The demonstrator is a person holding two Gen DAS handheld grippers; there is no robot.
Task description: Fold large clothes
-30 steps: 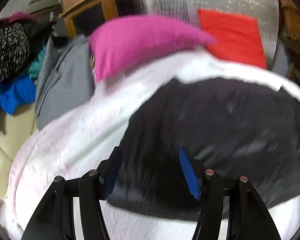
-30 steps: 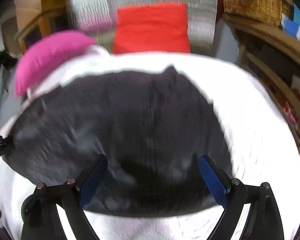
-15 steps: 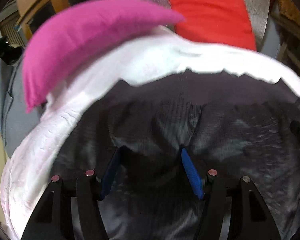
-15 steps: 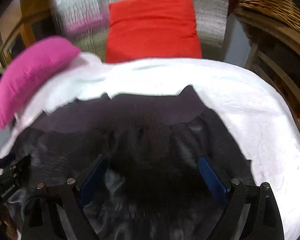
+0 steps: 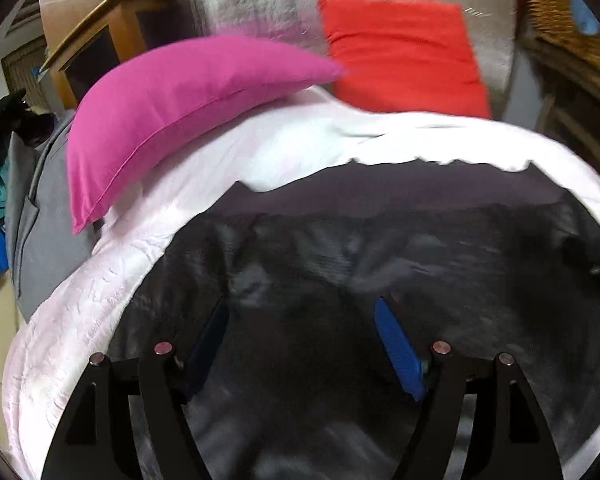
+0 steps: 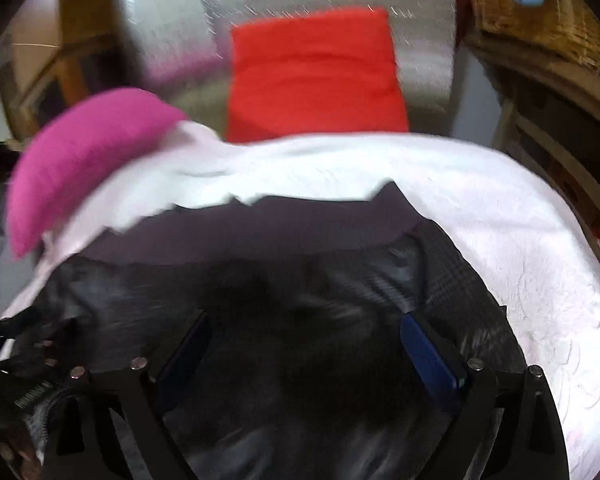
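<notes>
Both wrist views close, angled down, sharing black garment (image 5: 380, 264)

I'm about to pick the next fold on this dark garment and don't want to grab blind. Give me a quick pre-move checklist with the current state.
1. Left gripper free of cloth: ok, jaws have just been opening, nothing pinched.
2. Right gripper open: ok.
3. Dark garment lying on the white blanket: ok.
4. Garment smooth: not ok, wrinkled.
5. Pink pillow and red pillow off the garment: ok.
6. Near hem located: cannot tell, hidden below the grippers.

Black garment (image 5: 340, 264) on white sheet (image 5: 100, 300); magenta pillow (image 5: 172, 96), red cushion (image 5: 404, 48).
</notes>
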